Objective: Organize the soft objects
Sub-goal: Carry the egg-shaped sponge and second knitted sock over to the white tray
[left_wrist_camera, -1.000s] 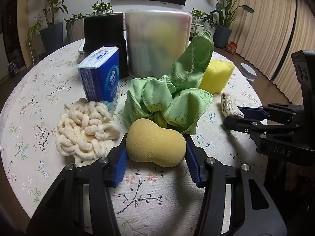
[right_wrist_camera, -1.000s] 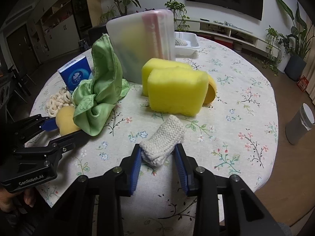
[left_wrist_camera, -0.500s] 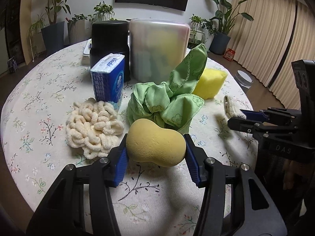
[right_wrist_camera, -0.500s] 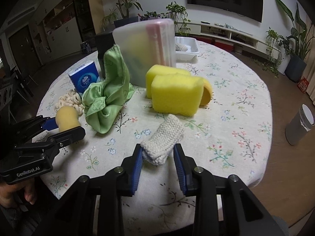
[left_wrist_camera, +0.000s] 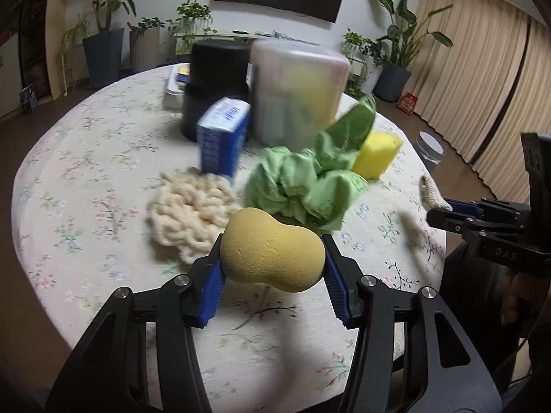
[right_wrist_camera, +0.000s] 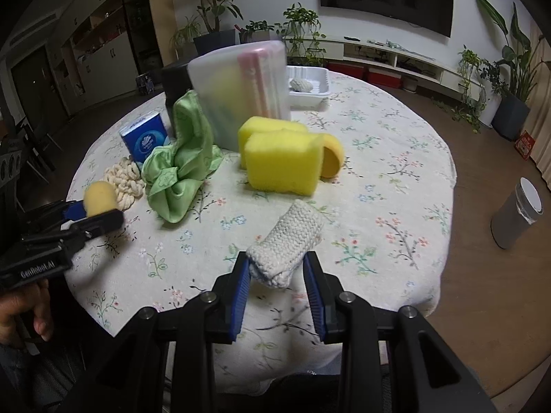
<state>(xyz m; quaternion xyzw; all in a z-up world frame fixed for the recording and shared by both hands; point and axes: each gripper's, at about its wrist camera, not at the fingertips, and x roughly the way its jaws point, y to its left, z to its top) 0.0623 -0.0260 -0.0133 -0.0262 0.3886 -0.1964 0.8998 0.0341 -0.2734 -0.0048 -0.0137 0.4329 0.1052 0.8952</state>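
Left wrist view: we hold the peanut-shaped sponge in our left gripper, jaws closed on its two sides, clear above the tabletop.
Behind it: cream chenille pad, green cloth and tissue pack lie just beyond.
Right wrist view: our right gripper pinches the knitted cloth at its near end, jaws narrow, the far end pointing away above the tabletop.
Handling: we judge both light and squashy; the sponge wants a gentle grip across its waist, the cloth droops unless taken near its middle.
Likely goal: translucent bin, well apart.
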